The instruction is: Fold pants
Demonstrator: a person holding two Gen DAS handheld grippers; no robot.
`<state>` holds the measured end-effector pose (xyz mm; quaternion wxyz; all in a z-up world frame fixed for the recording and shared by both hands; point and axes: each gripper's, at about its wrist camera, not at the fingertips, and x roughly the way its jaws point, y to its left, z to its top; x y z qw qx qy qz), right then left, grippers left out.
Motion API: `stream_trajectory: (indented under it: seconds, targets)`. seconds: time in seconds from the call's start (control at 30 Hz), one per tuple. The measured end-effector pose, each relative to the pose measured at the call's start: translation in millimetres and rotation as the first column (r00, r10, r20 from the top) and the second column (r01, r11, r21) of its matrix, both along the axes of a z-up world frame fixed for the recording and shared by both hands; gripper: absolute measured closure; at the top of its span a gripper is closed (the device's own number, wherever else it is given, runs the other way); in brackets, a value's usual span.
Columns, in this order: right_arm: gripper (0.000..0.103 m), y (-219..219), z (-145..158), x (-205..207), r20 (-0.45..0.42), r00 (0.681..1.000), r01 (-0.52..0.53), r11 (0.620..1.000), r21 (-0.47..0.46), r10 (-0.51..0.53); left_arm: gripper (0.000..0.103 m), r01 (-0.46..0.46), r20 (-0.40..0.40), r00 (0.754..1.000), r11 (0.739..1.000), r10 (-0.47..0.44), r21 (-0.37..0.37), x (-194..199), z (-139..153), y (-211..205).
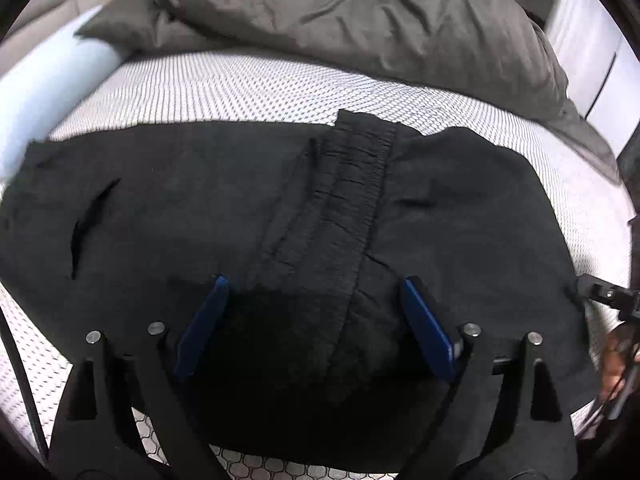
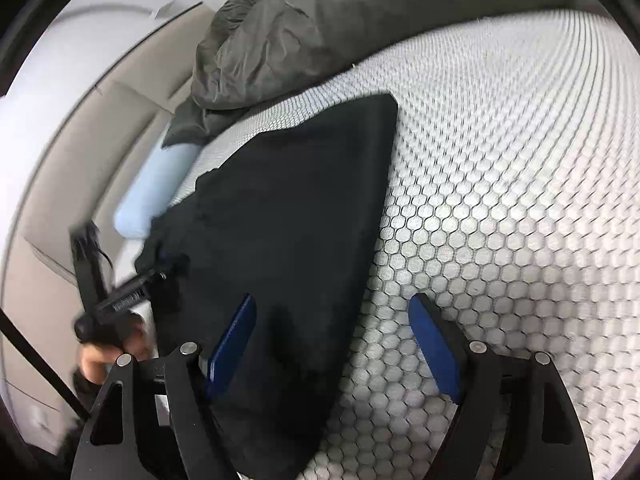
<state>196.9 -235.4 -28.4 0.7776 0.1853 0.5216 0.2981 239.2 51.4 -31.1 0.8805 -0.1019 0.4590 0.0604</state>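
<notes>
Black pants (image 1: 200,208) lie flat and folded on the honeycomb-patterned mattress (image 1: 240,88), the elastic waistband (image 1: 356,184) running up the middle of the left wrist view. My left gripper (image 1: 314,280) hovers open over the near part of the cloth, with nothing pinched between its blue pads (image 1: 200,328). In the right wrist view the pants (image 2: 288,208) form a dark slab with a straight right edge. My right gripper (image 2: 332,300) is open astride that edge, one pad (image 2: 234,344) over the cloth and the other over bare mattress (image 2: 500,200). The left gripper (image 2: 120,300) and a hand show at the left.
A crumpled grey duvet (image 1: 360,20) is heaped at the far side of the bed. A light blue pillow (image 2: 156,192) lies beside the pants at the bed's edge, next to a beige padded wall (image 2: 60,184). Bare mattress stretches to the right of the pants.
</notes>
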Motion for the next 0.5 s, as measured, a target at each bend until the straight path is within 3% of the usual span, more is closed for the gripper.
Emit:
stream_trajectory:
  seconds: [0.07,0.13,0.17,0.23,0.33,0.5]
  targets:
    - [0.034,2.6,-0.8,7.5,0.015,1.000,-0.002,0.999,0.039,0.001,0.016,-0.004,-0.004,1.000,1.000,0.004,-0.006,3.9,-2.0,1.5]
    - [0.054,11.8,-6.9,19.8,-0.010,1.000,-0.013,0.996,0.088,0.014,0.016,-0.008,-0.005,1.000,1.000,0.008,0.010,8.6,-4.8,-0.8]
    - [0.060,16.8,-11.1,23.4,-0.019,1.000,-0.010,0.997,0.082,0.012,0.015,-0.010,-0.004,1.000,1.000,0.010,0.024,9.6,-6.2,-3.1]
    - [0.083,30.0,-14.1,26.5,-0.022,0.999,-0.025,0.999,0.045,0.026,0.015,-0.009,-0.003,1.000,0.999,0.009,0.043,12.0,-8.7,-3.7]
    - [0.094,37.2,-2.4,26.5,0.008,0.999,-0.054,0.999,-0.004,0.054,0.015,-0.008,0.003,1.000,0.998,0.008,0.055,11.6,-8.9,-6.0]
    - [0.096,22.3,8.2,24.5,0.040,0.999,-0.036,0.999,0.005,0.036,0.016,0.032,-0.007,0.999,0.999,-0.032,0.030,11.8,-8.2,-24.3]
